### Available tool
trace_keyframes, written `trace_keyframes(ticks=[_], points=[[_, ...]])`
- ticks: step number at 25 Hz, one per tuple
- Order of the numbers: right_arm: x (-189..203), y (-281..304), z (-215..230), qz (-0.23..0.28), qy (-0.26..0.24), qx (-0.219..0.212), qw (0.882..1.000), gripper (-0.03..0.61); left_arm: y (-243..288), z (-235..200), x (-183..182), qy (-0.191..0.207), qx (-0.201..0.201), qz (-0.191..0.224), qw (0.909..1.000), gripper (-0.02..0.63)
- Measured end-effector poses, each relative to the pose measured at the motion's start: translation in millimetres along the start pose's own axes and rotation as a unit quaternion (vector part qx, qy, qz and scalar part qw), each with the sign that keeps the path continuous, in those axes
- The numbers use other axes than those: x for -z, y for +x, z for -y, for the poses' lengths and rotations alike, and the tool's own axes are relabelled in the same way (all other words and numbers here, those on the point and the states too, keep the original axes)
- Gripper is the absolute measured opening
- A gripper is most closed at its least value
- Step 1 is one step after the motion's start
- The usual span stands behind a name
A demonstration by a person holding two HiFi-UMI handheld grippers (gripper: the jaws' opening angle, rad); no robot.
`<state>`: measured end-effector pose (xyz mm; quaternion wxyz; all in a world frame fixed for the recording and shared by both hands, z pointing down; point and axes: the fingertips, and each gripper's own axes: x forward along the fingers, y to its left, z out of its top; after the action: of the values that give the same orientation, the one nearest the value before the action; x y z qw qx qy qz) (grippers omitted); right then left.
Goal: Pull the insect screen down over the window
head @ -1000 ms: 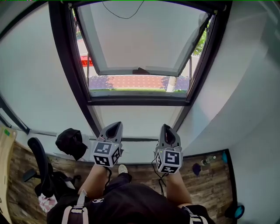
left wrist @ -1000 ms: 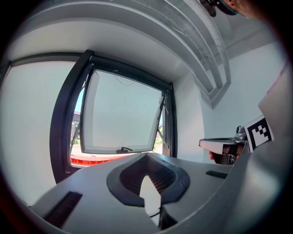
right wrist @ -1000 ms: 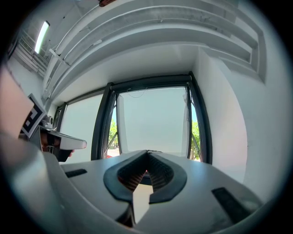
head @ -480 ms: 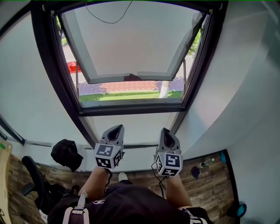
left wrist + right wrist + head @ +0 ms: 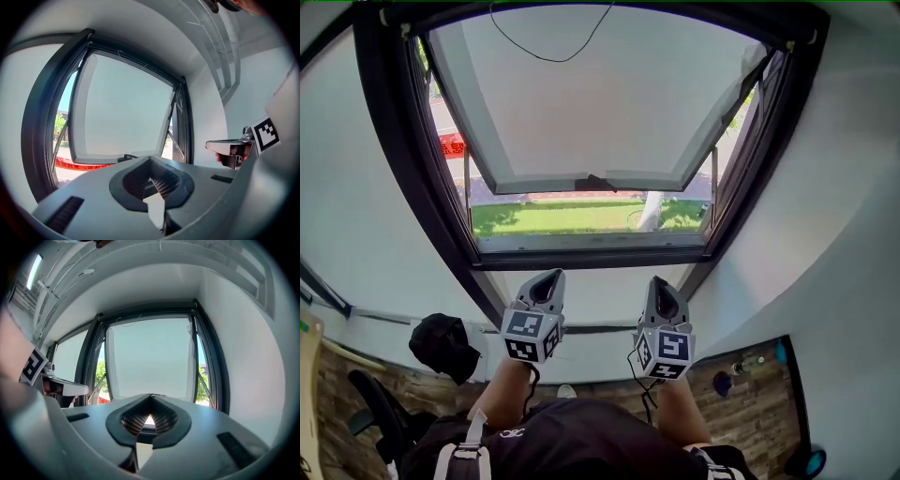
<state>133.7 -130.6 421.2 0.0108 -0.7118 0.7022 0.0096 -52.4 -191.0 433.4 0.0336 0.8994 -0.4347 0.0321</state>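
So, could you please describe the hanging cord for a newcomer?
Find the dark-framed window with its sash swung outward. From its top edge a cord sags in a shallow loop across the pale pane: the only thin, curved dark line there.

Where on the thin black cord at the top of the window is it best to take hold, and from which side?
Probably the bottom of the loop of the cord, from below on the room side: it sags lowest there, and jaws set across the thin strand can close on it.
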Motion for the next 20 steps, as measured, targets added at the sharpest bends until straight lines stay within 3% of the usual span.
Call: trace_keyframes(ticks=[14, 20], points=[[-8, 119, -31, 0.012, -0.011, -0.013, 1.0, 0.005, 62, -116, 1, -0.024, -0.016, 0.001, 0.9996, 0.012], [-8, 139, -17, 0.021, -0.02, -0.042, 0.999, 0.005, 88, -118, 1, -0.032, -0.033, 0.001, 0.999, 0.012]])
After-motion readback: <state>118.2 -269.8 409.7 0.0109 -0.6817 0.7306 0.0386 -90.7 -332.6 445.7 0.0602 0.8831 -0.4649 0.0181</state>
